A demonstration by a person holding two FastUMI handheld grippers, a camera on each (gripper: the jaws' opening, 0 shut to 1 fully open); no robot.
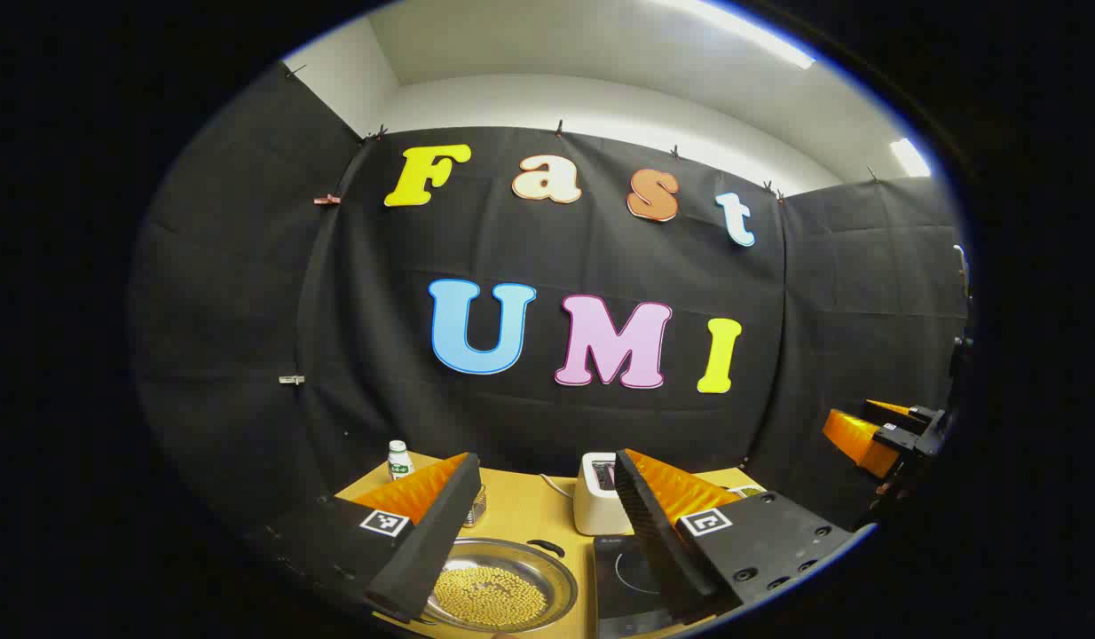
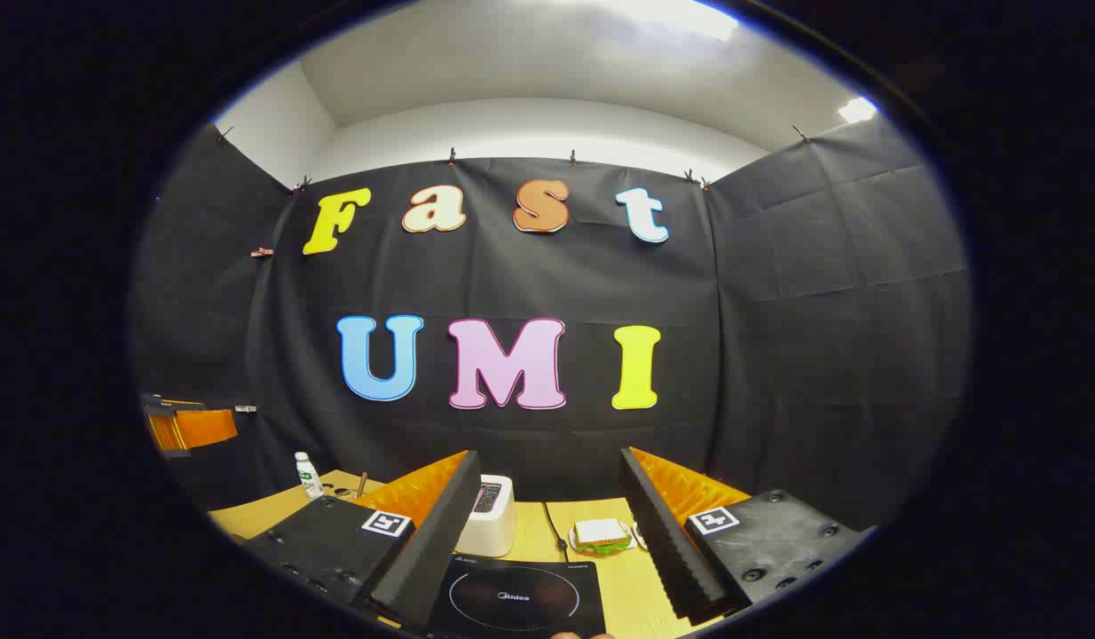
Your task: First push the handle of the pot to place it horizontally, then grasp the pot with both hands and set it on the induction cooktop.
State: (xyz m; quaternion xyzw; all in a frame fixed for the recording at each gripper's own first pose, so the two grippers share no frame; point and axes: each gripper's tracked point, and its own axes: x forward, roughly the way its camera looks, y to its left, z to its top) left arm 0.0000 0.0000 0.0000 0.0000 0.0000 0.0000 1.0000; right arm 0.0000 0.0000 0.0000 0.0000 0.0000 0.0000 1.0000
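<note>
While both grippers hang above the wooden table with their jaws spread wide and nothing between them, the pot sits low between the left gripper's fingers, nearer the left-hand one, a shallow steel pan holding a layer of small yellow grains. Its dark handle lies at the far rim, pointing toward the right-hand finger. Just beside the pot, under the right-hand finger, lies the black induction cooktop with a thin ring marked on its glass. Beyond the cooktop, between the fingertips, stands a white toaster with a cord trailing off toward the left-hand finger. Outside the left-hand finger, at the table's far edge, stands a small white bottle with a green label, too small to read. Far off past the right-hand finger the right gripper shows in the air. In the right gripper view, the cooktop lies squarely between the right gripper's fingers, with a brand word printed inside its ring, too small to read with any certainty. The toaster stands just beyond the left-hand fingertip, and a sandwich on a plate rests near the right-hand finger. Nothing stands between the pot and the cooktop.
</note>
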